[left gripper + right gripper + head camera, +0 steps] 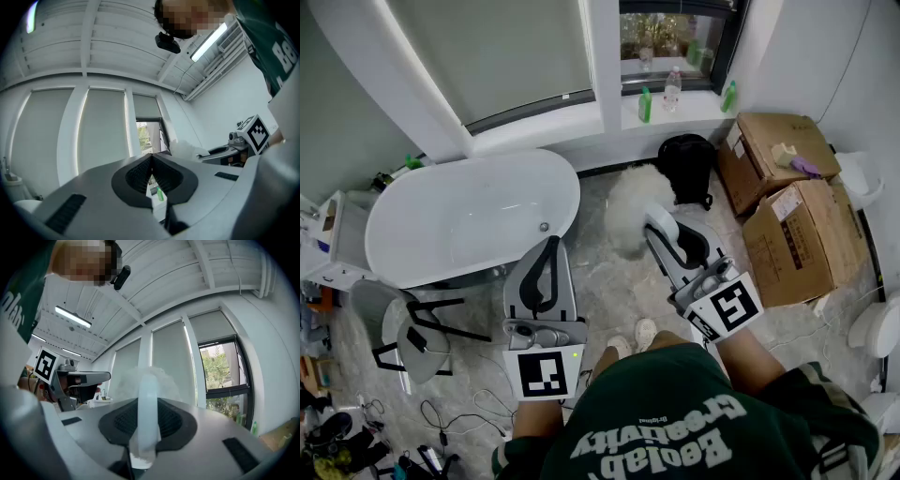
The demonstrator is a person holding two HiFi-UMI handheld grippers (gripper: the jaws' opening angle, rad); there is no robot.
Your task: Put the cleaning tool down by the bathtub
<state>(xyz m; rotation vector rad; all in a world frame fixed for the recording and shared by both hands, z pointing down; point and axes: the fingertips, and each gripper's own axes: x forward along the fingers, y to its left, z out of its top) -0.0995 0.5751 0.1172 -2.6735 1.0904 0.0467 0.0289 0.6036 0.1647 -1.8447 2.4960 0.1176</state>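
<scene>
A fluffy white duster with a pale plastic handle is the cleaning tool. My right gripper is shut on that handle, and the fluffy head sticks out past the jaws over the marble floor, right of the bathtub. In the right gripper view the handle stands clamped between the dark pads. The white oval bathtub lies at the left of the head view. My left gripper hovers just below the tub's right end, jaws together at the tips with nothing between them.
Cardboard boxes stack at the right. A black bag stands by the window wall, with bottles on the sill. A grey chair and loose cables lie lower left. The person's feet stand between the grippers.
</scene>
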